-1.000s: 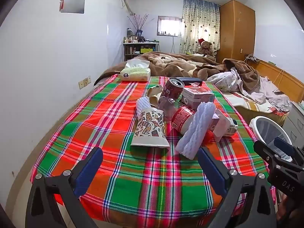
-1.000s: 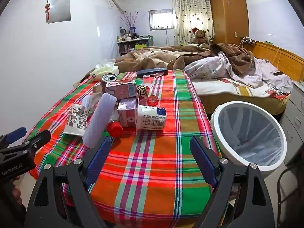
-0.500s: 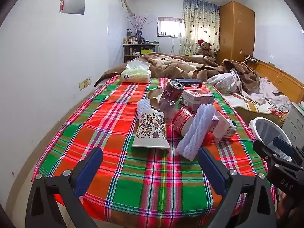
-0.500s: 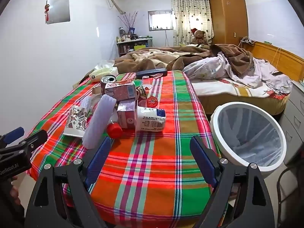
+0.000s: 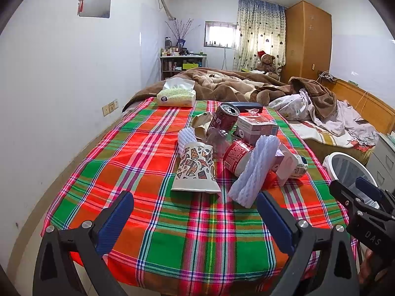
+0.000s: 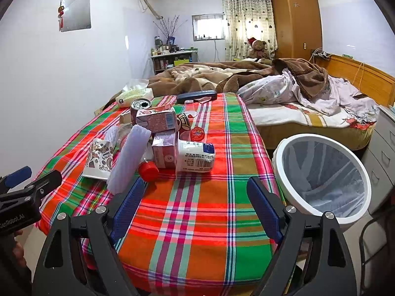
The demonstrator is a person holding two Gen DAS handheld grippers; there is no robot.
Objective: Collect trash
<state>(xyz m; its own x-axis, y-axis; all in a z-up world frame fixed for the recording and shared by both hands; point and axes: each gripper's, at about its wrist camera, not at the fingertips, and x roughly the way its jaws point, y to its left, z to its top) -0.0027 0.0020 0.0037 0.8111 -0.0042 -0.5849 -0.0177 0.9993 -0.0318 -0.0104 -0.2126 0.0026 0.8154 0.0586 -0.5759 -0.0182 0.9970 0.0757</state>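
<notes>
both grippers, left [image 5: 195, 218] and right [image 6: 195, 207], gape empty; foam sleeve [image 5: 254, 170] lies lengthwise toward them.

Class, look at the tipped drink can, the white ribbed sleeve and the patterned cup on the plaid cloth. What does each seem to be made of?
Drink can: likely metal, with a shiny silver top and a printed red wall. White ribbed sleeve: probably soft foam netting, matte and translucent with a ridged weave. Patterned cup: apparently paper, matte, printed, flattened at its mouth.

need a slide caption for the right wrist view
Open right gripper faces a trash pile on the plaid table, lined bin beside it.
</notes>
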